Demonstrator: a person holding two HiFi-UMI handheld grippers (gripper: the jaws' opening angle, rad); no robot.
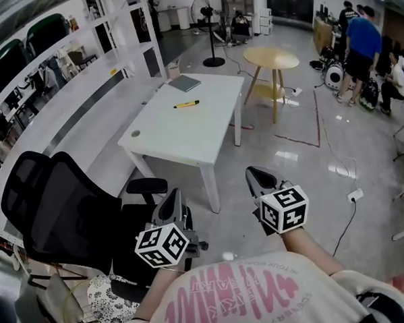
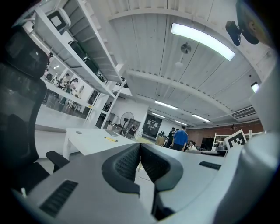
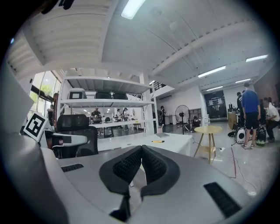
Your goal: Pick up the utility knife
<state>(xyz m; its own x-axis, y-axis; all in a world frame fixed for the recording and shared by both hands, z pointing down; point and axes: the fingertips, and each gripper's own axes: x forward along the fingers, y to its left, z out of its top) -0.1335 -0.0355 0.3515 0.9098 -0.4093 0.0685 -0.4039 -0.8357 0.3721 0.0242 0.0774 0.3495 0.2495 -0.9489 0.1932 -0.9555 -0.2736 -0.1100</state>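
The yellow utility knife (image 1: 186, 104) lies on the far half of a white table (image 1: 207, 133). It shows small and distant in the left gripper view (image 2: 110, 139) and in the right gripper view (image 3: 158, 141). Both grippers are held close to my body, well short of the table's near end. My left gripper (image 1: 171, 198) is shut with its dark ribbed pads (image 2: 127, 162) pressed together and nothing between them. My right gripper (image 1: 254, 173) is shut and empty too, its pads (image 3: 154, 162) meeting along a line. Both point towards the table.
A black mesh office chair (image 1: 62, 205) stands at my left, beside the left gripper. A grey notebook (image 1: 184, 83) lies at the table's far end. Beyond stand a round wooden table (image 1: 271, 58), a floor fan (image 1: 210, 15), white shelving (image 1: 81, 56) and people (image 1: 361, 44) at the far right.
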